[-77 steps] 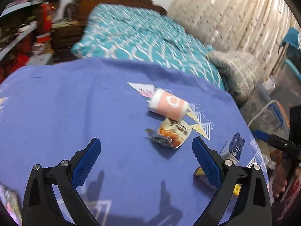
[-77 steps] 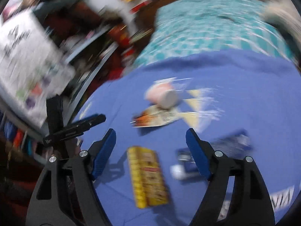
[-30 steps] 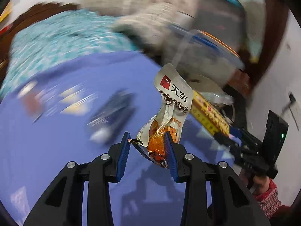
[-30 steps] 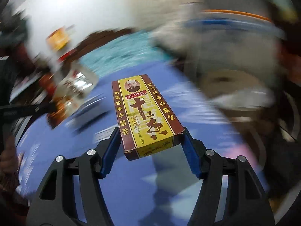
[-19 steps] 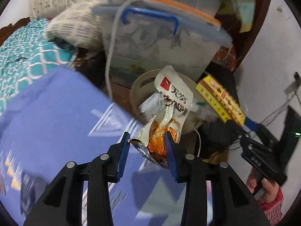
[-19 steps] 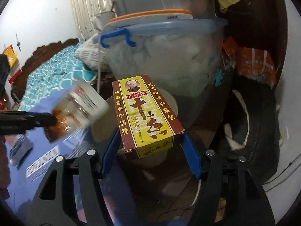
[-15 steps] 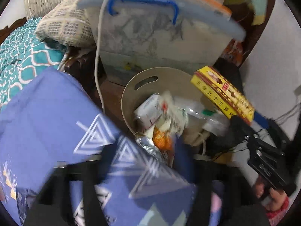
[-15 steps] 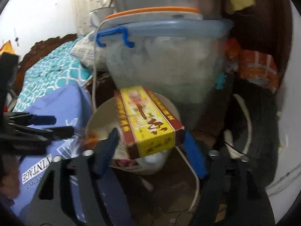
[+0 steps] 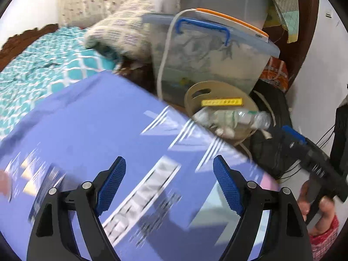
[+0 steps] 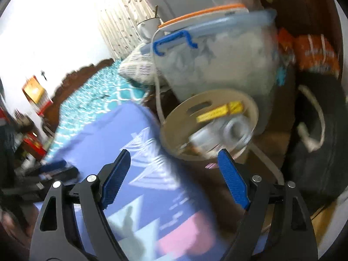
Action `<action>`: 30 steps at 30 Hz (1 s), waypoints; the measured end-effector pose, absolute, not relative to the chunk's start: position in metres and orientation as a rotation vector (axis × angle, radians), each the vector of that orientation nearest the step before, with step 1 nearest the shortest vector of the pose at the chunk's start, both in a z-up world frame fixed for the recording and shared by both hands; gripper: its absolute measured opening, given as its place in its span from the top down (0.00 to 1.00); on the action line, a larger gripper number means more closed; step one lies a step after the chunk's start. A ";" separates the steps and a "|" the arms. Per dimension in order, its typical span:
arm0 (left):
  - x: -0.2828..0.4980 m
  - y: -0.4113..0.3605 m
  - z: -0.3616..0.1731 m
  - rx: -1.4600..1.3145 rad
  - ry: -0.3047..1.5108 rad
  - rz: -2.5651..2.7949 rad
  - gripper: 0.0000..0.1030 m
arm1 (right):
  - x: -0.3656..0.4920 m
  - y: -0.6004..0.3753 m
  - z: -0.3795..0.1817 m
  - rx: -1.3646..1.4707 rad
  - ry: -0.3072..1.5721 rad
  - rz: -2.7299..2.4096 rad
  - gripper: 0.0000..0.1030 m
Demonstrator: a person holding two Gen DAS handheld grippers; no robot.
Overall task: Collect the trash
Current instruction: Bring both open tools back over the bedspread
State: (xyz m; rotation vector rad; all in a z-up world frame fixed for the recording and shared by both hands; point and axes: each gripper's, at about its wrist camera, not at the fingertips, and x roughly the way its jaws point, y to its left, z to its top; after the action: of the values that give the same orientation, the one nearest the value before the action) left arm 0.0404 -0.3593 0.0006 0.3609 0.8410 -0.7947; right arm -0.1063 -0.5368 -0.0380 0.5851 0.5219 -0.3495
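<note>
A beige round bin [image 9: 195, 96] [image 10: 180, 119] stands on the floor past the table's corner. Inside it lie the yellow box [image 9: 221, 102] [image 10: 219, 109], a clear plastic bottle [image 9: 252, 117] and crumpled wrappers. My left gripper [image 9: 169, 179] hangs open over the purple tablecloth [image 9: 91, 117], nothing between its blue pads. My right gripper [image 10: 174, 174] is open too, empty, above the table's corner and short of the bin. The right gripper also shows in the left wrist view [image 9: 295, 138], held by a hand [image 9: 319, 206]. Blurred trash [image 9: 43, 191] lies at the cloth's left.
A clear storage box with a blue handle [image 9: 208, 50] [image 10: 219, 56] sits behind the bin. A teal bedspread [image 9: 43, 61] and a patterned pillow [image 9: 124, 34] lie beyond the table. A black bag [image 10: 317, 152] and a white cable [image 9: 163, 65] are near the bin.
Both grippers opened and dropped their loads into the bin: the snack wrapper from the left, the yellow box from the right. Both have since drawn back over the table.
</note>
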 end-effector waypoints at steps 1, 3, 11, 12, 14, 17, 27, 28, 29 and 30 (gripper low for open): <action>0.034 -0.347 0.000 0.368 0.820 -0.775 0.24 | -0.110 -0.529 -0.041 0.616 0.515 -0.339 0.20; 0.024 -0.325 -0.004 0.375 0.794 -0.741 0.24 | -0.117 -0.511 -0.044 0.657 0.504 -0.335 0.20; -0.007 -0.265 -0.001 0.319 0.768 -0.700 0.24 | -0.141 -0.450 -0.049 0.745 0.468 -0.386 0.20; -0.011 -0.258 -0.001 0.314 0.761 -0.697 0.24 | -0.143 -0.444 -0.049 0.747 0.468 -0.392 0.20; -0.016 -0.247 0.000 0.304 0.753 -0.694 0.23 | -0.146 -0.434 -0.050 0.751 0.472 -0.399 0.20; -0.022 -0.232 0.001 0.286 0.747 -0.686 0.23 | -0.151 -0.424 -0.046 0.765 0.473 -0.397 0.20; -0.039 -0.192 0.014 0.254 0.623 -0.623 0.23 | -0.157 -0.400 -0.015 0.722 0.406 -0.431 0.17; -0.040 -0.188 0.016 0.248 0.610 -0.617 0.23 | -0.157 -0.396 -0.011 0.715 0.395 -0.433 0.17; -0.042 -0.185 0.019 0.243 0.596 -0.611 0.23 | -0.158 -0.393 -0.008 0.707 0.385 -0.435 0.17; -0.043 -0.182 0.022 0.238 0.581 -0.604 0.23 | -0.159 -0.390 -0.005 0.700 0.378 -0.436 0.17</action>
State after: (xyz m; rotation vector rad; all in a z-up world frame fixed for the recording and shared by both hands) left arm -0.0433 -0.1818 0.0217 0.2383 0.5812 -0.6040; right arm -0.1587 -0.3899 -0.0045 0.6998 0.3781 -0.4363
